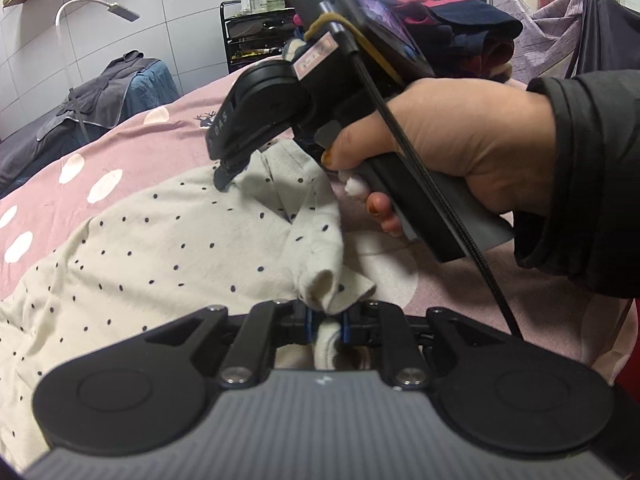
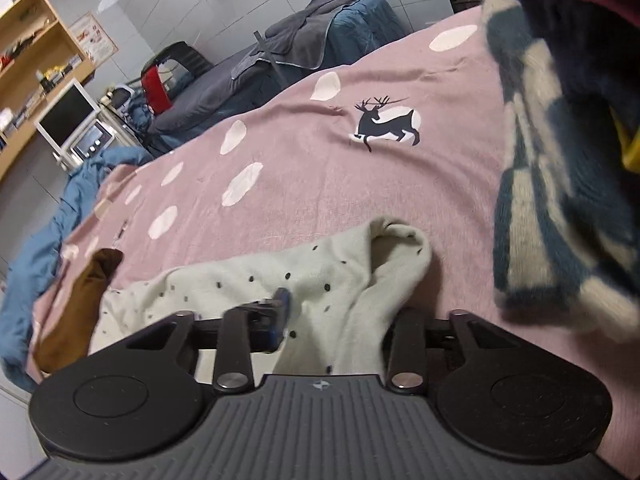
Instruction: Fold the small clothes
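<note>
Early stage; dotted cream garment (image 1: pixel 160 248) lies rumpled on the pink bed (image 2: pixel 320 168), no finished fold visible; my left tongs (image 1: pixel 329 326) pinch its bunched edge; my right tongs (image 1: pixel 226 174) half-closed around a fold, grip uncertain.

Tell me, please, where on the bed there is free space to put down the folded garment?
Free: the pink bedspread beyond the dotted garment, around the deer print. Crowded: the right edge, with the striped knit; the left edge, with the brown cloth and blue fabric.
</note>
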Demonstrator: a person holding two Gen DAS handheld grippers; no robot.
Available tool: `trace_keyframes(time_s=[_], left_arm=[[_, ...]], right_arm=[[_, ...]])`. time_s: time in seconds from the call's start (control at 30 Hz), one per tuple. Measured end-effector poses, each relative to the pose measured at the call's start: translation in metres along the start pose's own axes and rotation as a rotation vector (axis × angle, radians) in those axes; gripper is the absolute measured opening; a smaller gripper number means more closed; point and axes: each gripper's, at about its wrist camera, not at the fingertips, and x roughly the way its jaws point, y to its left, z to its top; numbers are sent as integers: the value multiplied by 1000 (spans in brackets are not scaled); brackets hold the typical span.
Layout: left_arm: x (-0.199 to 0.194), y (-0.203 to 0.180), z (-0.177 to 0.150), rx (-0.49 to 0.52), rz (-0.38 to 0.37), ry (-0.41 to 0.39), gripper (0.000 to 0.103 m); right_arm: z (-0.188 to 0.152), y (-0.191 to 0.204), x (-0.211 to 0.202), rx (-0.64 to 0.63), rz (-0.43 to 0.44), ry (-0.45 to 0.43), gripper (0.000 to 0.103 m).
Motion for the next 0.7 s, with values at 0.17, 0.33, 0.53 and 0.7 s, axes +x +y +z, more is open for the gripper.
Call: trace_keyframes(time_s=[0.17,0.33,0.53,0.7], left_arm=[[4,3,-2,-26,-17,-12,13],[2,15,-7,-81,-52,-24,11],[-8,25,-5,-140,-75,-32,9],[-26,41,-7,-193,-88,-47,9]], right_arm=[[3,-1,1,-33,-6,11,33],[4,11,4,-71,-17,20,30],[7,15,2,-97,-18,27,21],[15,28,-10,-121,10,24,18]])
